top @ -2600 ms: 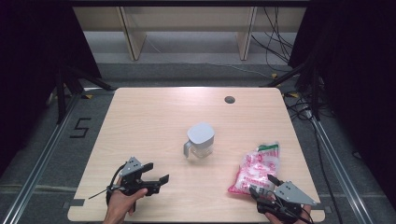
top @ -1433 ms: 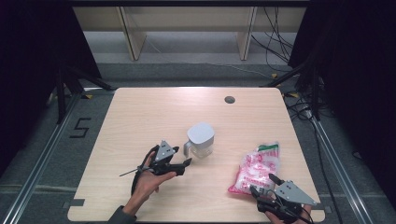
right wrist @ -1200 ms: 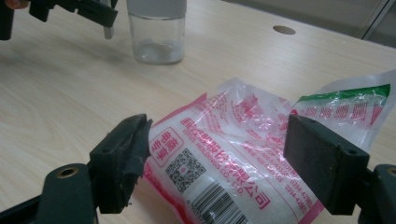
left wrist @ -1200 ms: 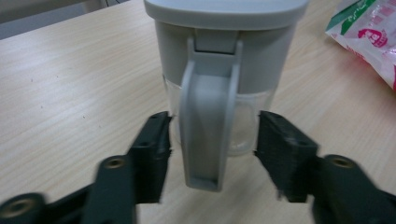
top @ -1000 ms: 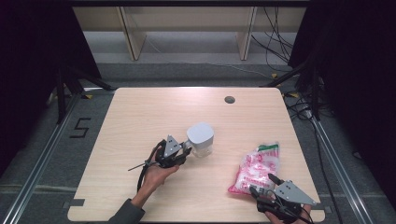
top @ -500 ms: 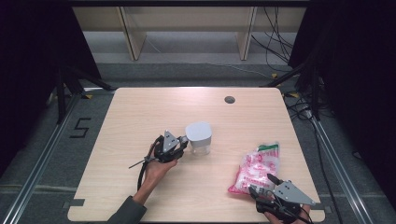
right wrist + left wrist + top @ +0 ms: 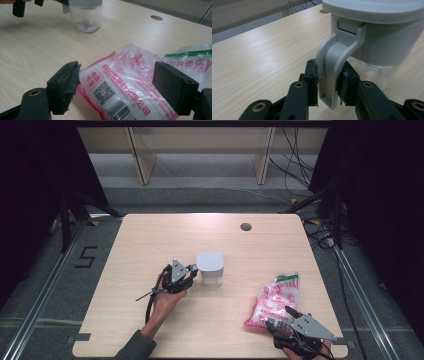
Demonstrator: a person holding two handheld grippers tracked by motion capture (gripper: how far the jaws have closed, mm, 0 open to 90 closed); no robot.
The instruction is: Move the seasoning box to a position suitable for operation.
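Observation:
A clear jug (image 7: 210,268) with a grey lid stands mid-table. Its grey handle (image 7: 332,67) points toward my left gripper (image 7: 192,272), and in the left gripper view the handle runs down between the two pads. The left gripper (image 7: 329,85) has just been closing, and both pads now touch the handle's sides. A pink and white plastic bag (image 7: 275,300) with a green top lies at the front right. My right gripper (image 7: 280,317) sits at its near end, open, and the bag (image 7: 125,80) lies between the wide-apart jaws (image 7: 116,82) without touching the pads.
The wooden table (image 7: 150,240) has a round cable hole (image 7: 245,226) near its back right corner. Shelf legs and cables stand on the floor behind the table. Metal rails run along the floor on both sides.
My left gripper has moved from the table's front left up and right to the jug, and its jaws have narrowed around the handle. The right gripper and the bag have stayed put.

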